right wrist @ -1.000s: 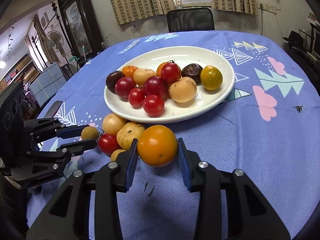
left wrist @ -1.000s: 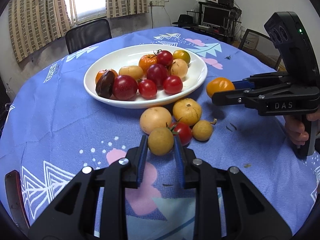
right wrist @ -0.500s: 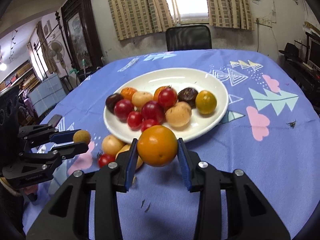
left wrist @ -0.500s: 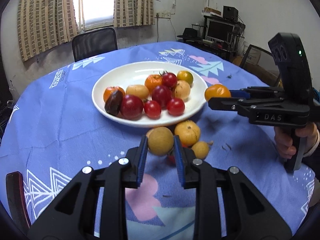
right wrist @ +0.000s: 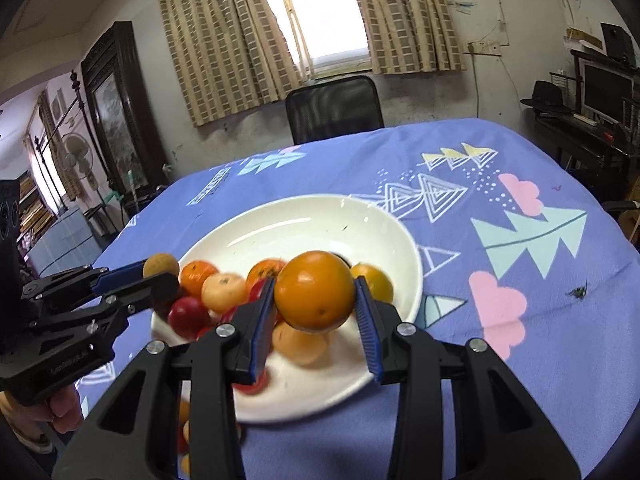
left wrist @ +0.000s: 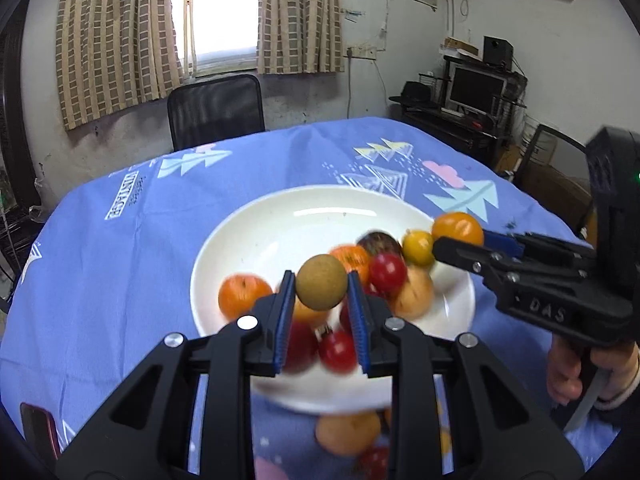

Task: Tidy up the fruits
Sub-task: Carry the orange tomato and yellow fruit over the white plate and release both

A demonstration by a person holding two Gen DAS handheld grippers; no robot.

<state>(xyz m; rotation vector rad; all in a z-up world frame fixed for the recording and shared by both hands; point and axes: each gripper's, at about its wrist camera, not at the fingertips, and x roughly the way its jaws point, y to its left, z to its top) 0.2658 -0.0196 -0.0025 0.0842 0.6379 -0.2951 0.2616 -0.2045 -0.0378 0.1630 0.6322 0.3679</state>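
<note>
Left gripper (left wrist: 321,294) clamped on a small brown fruit (left wrist: 321,282) above the white plate (left wrist: 280,236), right gripper (right wrist: 315,300) clamped on an orange (right wrist: 315,290) over the plate's near edge, red, orange and yellow fruits (right wrist: 224,292) piled on the plate, more fruit (left wrist: 347,432) on the blue tablecloth (left wrist: 120,248) beside it

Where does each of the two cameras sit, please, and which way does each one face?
Left wrist: on the left gripper, looking along its fingers over the white oval plate toward the window; shows the small tan round fruit it grips, plus the right gripper and hand.
Right wrist: on the right gripper, facing the same way; shows its large orange fruit and the left gripper.
Shared: plate, both held fruits, black chair.
</note>
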